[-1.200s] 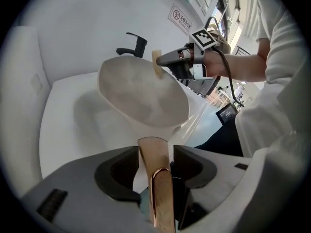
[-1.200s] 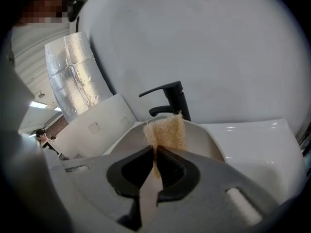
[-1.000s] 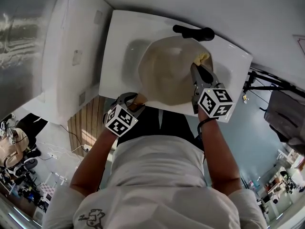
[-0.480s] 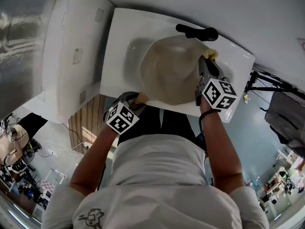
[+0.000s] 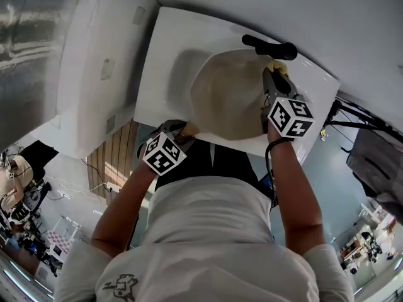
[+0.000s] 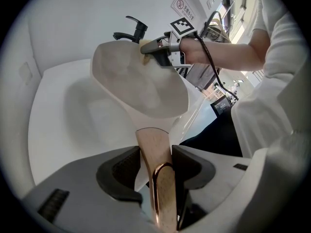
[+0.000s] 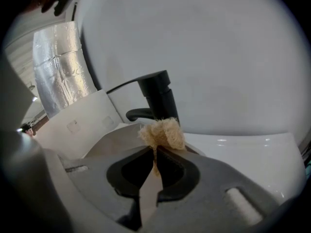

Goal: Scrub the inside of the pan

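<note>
Pushing the scrubber (image 7: 163, 132) clenched in my right gripper (image 7: 155, 154) to the pan (image 6: 141, 81) rim farthest from my left gripper (image 6: 155, 152), probably ending this stroke, I am bracing the handle (image 6: 163, 198) in that just-tightened gripper.

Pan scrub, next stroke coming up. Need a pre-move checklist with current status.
1. Left gripper, jaws just closed tighter, shut on the wooden handle of the round beige pan: ok.
2. Right gripper shut on the tan fibrous scrubber: ok.
3. Pan tilted, inside facing the scrubber: ok.
4. Pan over the white sink: ok.
5. Scrubber pressing the pan's inside: cannot tell; it sits at the far rim.
6. Clearance from the black faucet: cannot tell; the scrubber is close beside it.
</note>
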`<state>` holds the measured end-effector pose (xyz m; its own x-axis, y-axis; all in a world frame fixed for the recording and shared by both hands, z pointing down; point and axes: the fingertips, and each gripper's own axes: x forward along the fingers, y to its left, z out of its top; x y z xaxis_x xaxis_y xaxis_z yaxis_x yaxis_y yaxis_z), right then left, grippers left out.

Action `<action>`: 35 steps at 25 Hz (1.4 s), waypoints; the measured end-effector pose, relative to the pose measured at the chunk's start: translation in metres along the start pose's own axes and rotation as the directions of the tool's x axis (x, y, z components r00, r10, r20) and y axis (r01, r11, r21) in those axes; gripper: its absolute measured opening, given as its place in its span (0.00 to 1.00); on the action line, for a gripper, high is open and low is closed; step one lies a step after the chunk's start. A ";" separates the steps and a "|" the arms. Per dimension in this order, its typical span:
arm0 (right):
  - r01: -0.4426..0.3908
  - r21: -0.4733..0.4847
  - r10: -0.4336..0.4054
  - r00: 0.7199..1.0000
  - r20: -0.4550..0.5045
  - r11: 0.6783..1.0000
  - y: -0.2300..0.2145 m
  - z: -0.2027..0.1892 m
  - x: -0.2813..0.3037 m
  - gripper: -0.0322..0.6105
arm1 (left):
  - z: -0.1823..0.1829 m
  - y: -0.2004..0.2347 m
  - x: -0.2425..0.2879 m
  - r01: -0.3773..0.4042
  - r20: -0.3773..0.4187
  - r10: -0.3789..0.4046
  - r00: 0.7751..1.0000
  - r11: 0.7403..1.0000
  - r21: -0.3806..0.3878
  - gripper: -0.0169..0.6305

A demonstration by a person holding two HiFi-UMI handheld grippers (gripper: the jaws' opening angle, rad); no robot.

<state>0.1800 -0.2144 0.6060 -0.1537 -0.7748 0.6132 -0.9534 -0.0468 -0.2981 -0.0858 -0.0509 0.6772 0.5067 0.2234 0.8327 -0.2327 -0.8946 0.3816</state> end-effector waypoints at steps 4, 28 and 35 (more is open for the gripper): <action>-0.037 -0.076 0.035 0.999 -0.023 0.996 0.014 0.004 0.015 0.09 | 0.001 0.000 0.000 -0.006 0.001 0.006 1.000 1.000 0.002 0.34; -0.527 -0.468 0.405 0.848 -0.341 0.710 0.155 -0.032 0.069 0.09 | -0.002 0.002 -0.001 -0.012 -0.031 0.013 0.999 1.000 0.029 0.34; -0.673 -0.441 0.482 0.736 -0.475 0.594 0.188 -0.067 0.055 0.09 | -0.002 0.001 -0.002 -0.012 -0.030 0.013 0.999 0.999 0.031 0.34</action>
<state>-0.0252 -0.2237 0.6332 -0.6960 -0.2937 0.6552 -0.5772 0.7717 -0.2671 -0.0887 -0.0515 0.6772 0.4782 0.2232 0.8494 -0.2131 -0.9088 0.3588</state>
